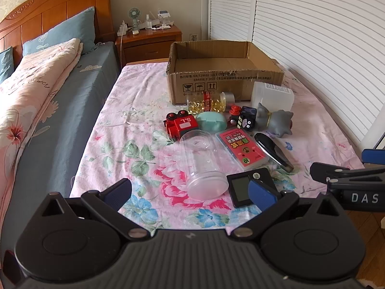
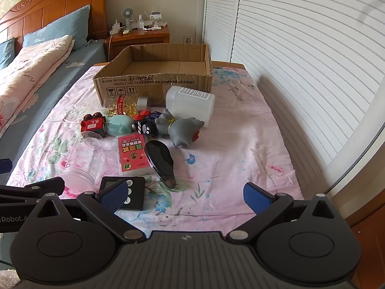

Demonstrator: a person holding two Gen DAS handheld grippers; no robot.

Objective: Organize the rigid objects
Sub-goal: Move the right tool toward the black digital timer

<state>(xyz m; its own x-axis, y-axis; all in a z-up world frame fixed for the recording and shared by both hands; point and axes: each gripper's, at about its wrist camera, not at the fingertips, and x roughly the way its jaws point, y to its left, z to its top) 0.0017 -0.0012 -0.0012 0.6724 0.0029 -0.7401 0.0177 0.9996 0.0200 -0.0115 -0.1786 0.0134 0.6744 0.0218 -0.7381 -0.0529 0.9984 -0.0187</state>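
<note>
I see left gripper [image 1: 190, 193] fingers apart, empty, over clear jar [image 1: 204, 166]; right gripper [image 2: 186, 196] fingers apart, empty; cardboard box [image 2: 154, 82] frame center-top.

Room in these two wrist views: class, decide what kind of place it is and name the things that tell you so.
Most likely a home bedroom. A made bed with a wooden headboard, pillows and folded quilt stands on the left, with a cluttered nightstand beside it.

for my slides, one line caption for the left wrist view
Open left gripper above a floral cloth strewn with objects before an empty cardboard box.
</note>
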